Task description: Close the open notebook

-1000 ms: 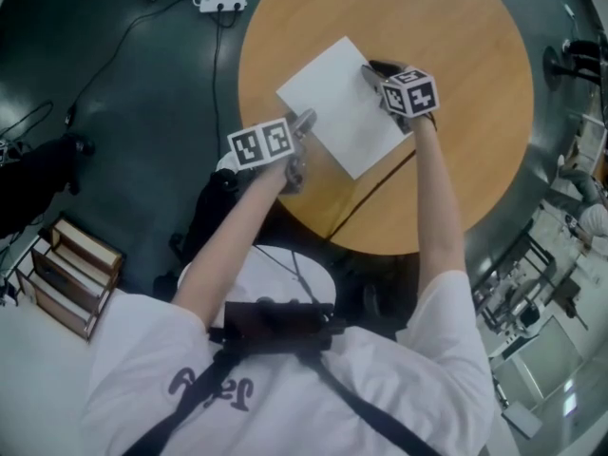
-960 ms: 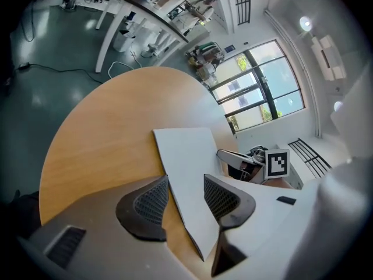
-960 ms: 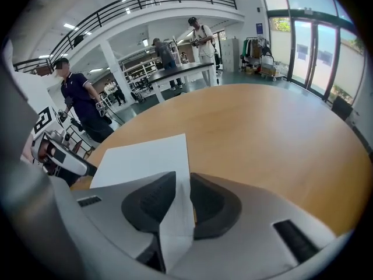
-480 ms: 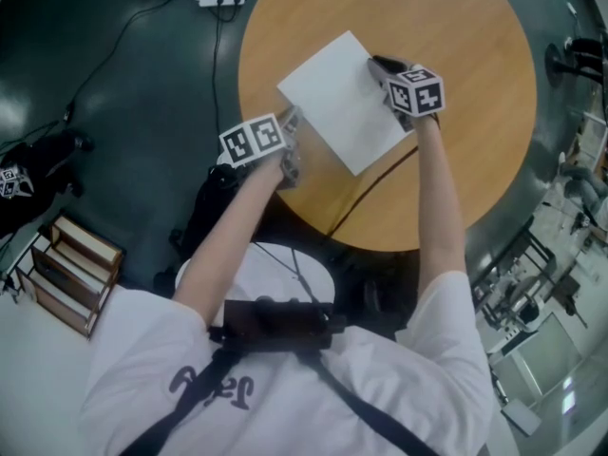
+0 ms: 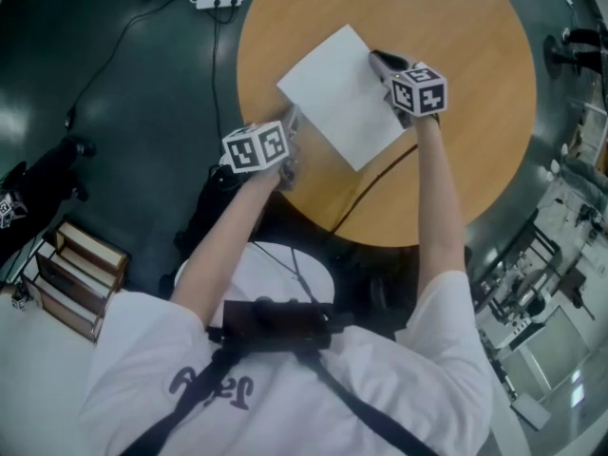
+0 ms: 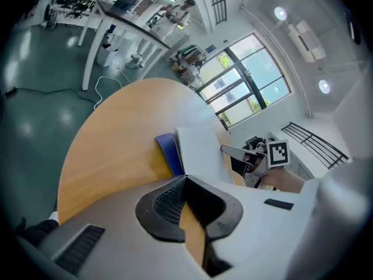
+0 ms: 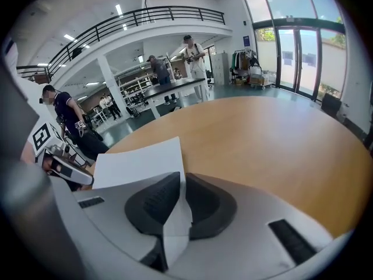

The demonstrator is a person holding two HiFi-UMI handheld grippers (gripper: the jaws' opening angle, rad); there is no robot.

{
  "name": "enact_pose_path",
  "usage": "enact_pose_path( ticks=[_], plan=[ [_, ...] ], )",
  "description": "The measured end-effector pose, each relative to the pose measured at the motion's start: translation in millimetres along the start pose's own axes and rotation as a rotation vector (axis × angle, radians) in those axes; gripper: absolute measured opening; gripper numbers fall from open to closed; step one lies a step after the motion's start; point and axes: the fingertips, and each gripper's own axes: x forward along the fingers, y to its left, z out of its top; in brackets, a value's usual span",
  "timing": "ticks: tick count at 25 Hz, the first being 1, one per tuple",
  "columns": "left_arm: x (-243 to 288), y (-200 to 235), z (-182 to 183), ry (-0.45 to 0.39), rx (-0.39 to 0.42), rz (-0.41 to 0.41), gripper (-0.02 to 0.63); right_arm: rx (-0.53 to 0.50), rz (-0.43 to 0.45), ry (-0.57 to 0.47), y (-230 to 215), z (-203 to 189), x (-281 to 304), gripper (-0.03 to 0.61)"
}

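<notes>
The open notebook (image 5: 337, 93) lies white-page-up on the round wooden table (image 5: 475, 112). In the left gripper view its blue cover (image 6: 169, 151) shows beside the white pages (image 6: 199, 147). My left gripper (image 5: 290, 122) is at the notebook's near-left corner by the table edge. Its jaws have just been closing and meet at that corner (image 6: 185, 179); I see nothing between them. My right gripper (image 5: 375, 60) is at the right edge. Its jaws have just been closing on a raised white page (image 7: 140, 162), which runs up between the pads of that gripper (image 7: 179, 177).
A thin black cable (image 5: 380, 183) crosses the table's near part. On the dark floor lie a white power strip (image 5: 221, 1) with cords, and wooden boxes (image 5: 71, 274) at the left. Several people stand far off in the hall (image 7: 189, 54).
The notebook and my right gripper have shifted a little toward the table's far side. My left gripper's cube has rolled slightly and stayed at the near-left corner.
</notes>
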Motion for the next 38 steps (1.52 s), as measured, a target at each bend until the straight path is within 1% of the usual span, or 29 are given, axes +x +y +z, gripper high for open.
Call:
enact_pose_path(
  ticks=[3,8,13,18,21,24,29,32,35,38],
  plan=[
    [-1.4,-5.1,1.4,-0.016,0.097,-0.011,0.011,0.001,-0.018,-0.021,-2.0,0.0,-2.7,0.055],
    [-8.0,-20.3,1.4,-0.030,0.285,-0.029,0.011,0.020,-0.049,-0.049,-4.5,-7.0,-11.7,0.055],
    [-15.4,-35.5,2.1,-0.047,0.458,-0.052,0.011,0.052,-0.100,-0.088,-7.1,-11.7,-17.7,0.055],
    [-17.6,-50.7,-0.4,-0.054,0.611,-0.065,0.011,0.095,-0.151,-0.144,-10.1,-14.9,-24.6,0.055],
    [-16.4,-58.2,-3.3,-0.055,0.678,-0.080,0.011,0.121,-0.179,-0.178,-12.8,-18.4,-34.2,0.056],
    [-17.4,-66.8,-11.0,-0.037,0.749,-0.100,0.011,0.161,-0.224,-0.212,-16.3,-28.4,-53.5,0.055],
    [-22.8,-78.3,-29.0,-0.006,0.911,-0.117,0.011,0.247,-0.308,-0.292,-15.1,-53.1,-98.3,0.056],
    [-24.3,-85.7,-38.7,0.006,0.989,-0.130,0.011,0.279,-0.357,-0.328,-9.1,-70.6,-126.1,0.055],
    [-24.3,-97.9,-49.2,0.013,1.117,-0.144,0.011,0.309,-0.404,-0.363,-2.3,-89.3,-154.3,0.056],
    [-23.3,-107.3,-65.9,0.042,1.236,-0.161,0.011,0.354,-0.454,-0.405,3.3,-111.0,-180.9,0.056]
  ],
)
